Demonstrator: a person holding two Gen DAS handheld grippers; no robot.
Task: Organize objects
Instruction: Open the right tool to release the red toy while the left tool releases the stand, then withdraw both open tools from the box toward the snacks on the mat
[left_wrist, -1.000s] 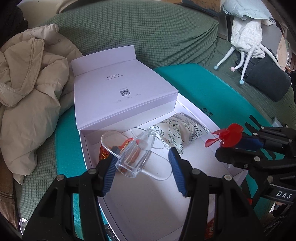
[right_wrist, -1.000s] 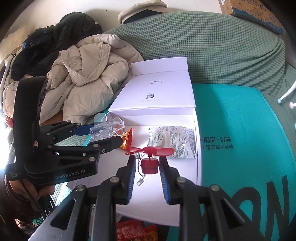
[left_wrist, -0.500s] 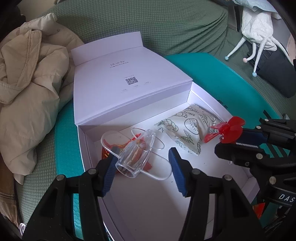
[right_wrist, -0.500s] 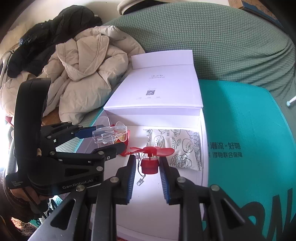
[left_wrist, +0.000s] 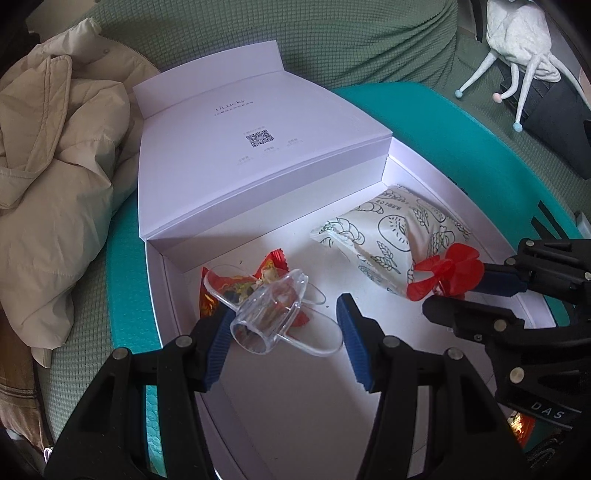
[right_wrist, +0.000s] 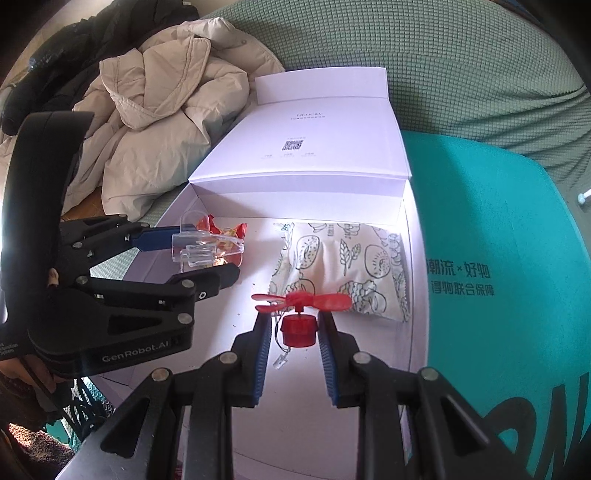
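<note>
White box holds snack bag; left gripper pinches clear plastic piece, right gripper pinches red fan, both unplaced.

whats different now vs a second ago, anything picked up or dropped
Nothing picked up or dropped. Both grippers have come lower and closer over the open white box, which now fills more of each view. The left gripper still carries the clear plastic piece above the red snack packet; the right gripper stays shut on the red mini fan. The patterned pouch lies unmoved in the box.
</note>
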